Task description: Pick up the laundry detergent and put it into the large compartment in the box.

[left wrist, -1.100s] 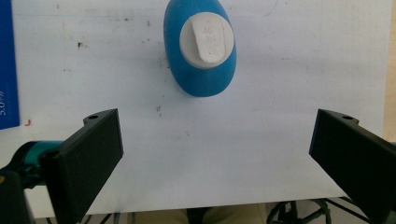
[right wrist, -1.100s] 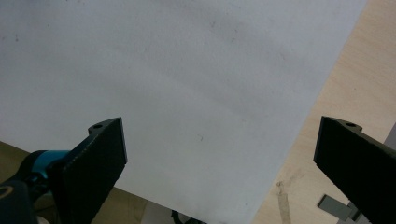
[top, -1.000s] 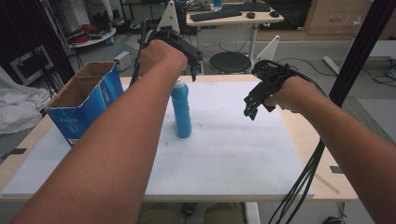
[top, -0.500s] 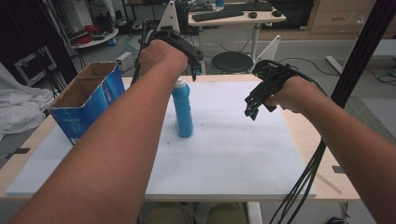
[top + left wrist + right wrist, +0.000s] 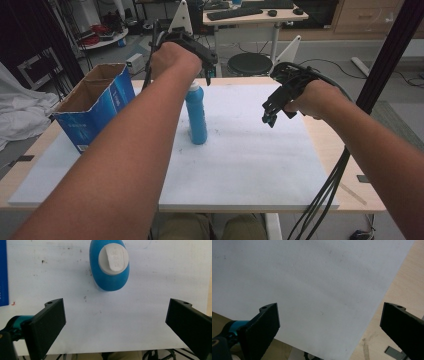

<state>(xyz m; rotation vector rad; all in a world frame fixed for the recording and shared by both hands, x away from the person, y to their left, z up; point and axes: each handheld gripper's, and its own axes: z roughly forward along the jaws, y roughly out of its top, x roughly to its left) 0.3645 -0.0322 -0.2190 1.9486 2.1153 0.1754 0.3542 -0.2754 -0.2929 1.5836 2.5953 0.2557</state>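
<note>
High view: blue box (image 5: 95, 107) open, contents unseen; blue bottle (image 5: 196, 114) upright, capped; both grippers wide open, empty.

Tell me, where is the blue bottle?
In the high view the blue bottle stands upright on the white sheet, right of the blue box, under the left gripper.

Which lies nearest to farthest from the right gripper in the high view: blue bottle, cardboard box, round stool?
1. Blue bottle, on the white mat, left of the right gripper.
2. Round stool, beyond the table's far edge.
3. Cardboard box, at the table's left edge.
</note>
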